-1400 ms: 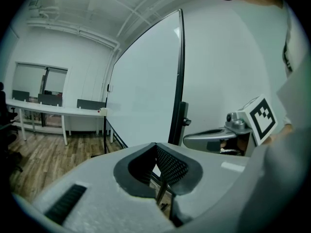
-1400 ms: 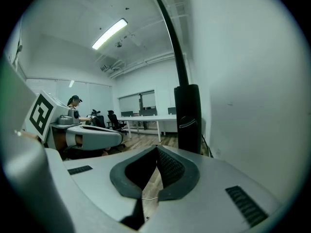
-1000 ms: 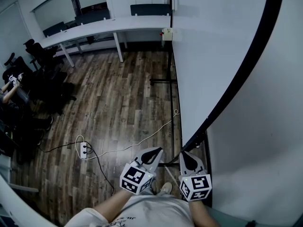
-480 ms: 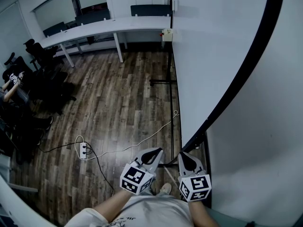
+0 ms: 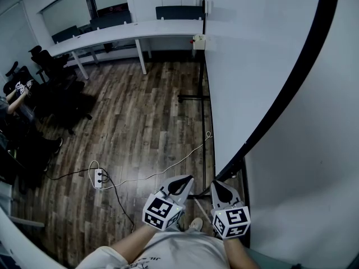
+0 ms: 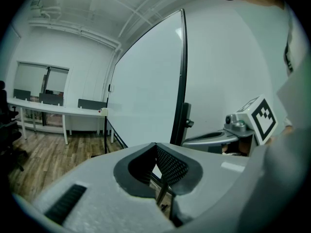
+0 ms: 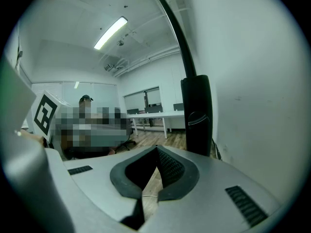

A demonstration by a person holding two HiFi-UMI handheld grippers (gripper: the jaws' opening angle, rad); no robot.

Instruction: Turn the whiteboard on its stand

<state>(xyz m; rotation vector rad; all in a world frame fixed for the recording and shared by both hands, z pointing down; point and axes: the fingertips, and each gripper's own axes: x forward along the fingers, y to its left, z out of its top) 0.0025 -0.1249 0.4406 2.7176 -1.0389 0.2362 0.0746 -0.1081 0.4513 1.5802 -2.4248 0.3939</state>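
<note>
The whiteboard (image 5: 247, 66) is a large white panel on the right of the head view, with a black frame edge (image 5: 291, 83) running diagonally down to its stand's post (image 5: 230, 170). My left gripper (image 5: 182, 182) and right gripper (image 5: 220, 185) are held low and close to my body, just short of that post, touching nothing. Both are shut and empty. In the left gripper view the left gripper (image 6: 156, 147) points toward the whiteboard (image 6: 146, 96). In the right gripper view the right gripper (image 7: 156, 149) sits just left of the black post (image 7: 197, 113).
A black stand foot (image 5: 193, 97) lies on the wood floor by the board. A power strip (image 5: 100, 177) with a white cable (image 5: 168, 164) crosses the floor. A long white desk (image 5: 123, 35), office chairs (image 5: 50, 66) and a seated person (image 5: 14, 102) are at the left.
Both grippers stay where they were. The seated person at the far left has shifted a hand slightly.
</note>
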